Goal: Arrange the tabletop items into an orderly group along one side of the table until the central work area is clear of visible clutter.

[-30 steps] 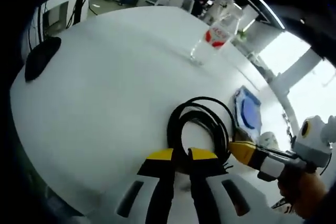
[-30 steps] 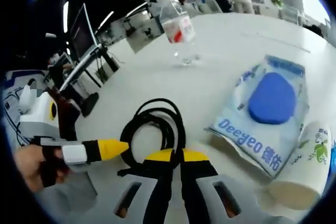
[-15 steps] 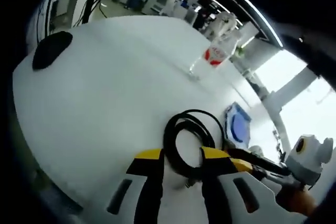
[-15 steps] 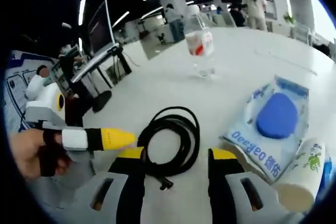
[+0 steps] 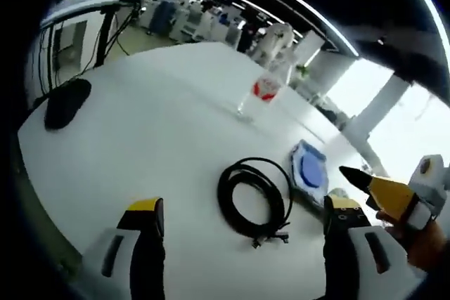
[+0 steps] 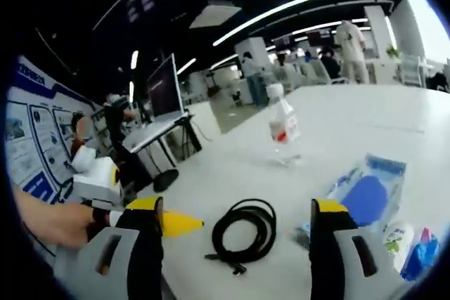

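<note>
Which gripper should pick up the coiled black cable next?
Either; slight edge to the left gripper. The coiled black cable lies centred ahead of its open jaws. The right gripper is also open, close by.

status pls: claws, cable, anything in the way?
Both claws open, empty. Coiled black cable flat on table, free. Wipes pack just beside it; bottle upright beyond.

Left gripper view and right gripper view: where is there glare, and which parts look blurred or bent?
Left gripper view: the windows at right are blown out white, and the table edge curves. Right gripper view: ceiling strip lights bend into arcs, and the bottle label is too soft to read.
</note>
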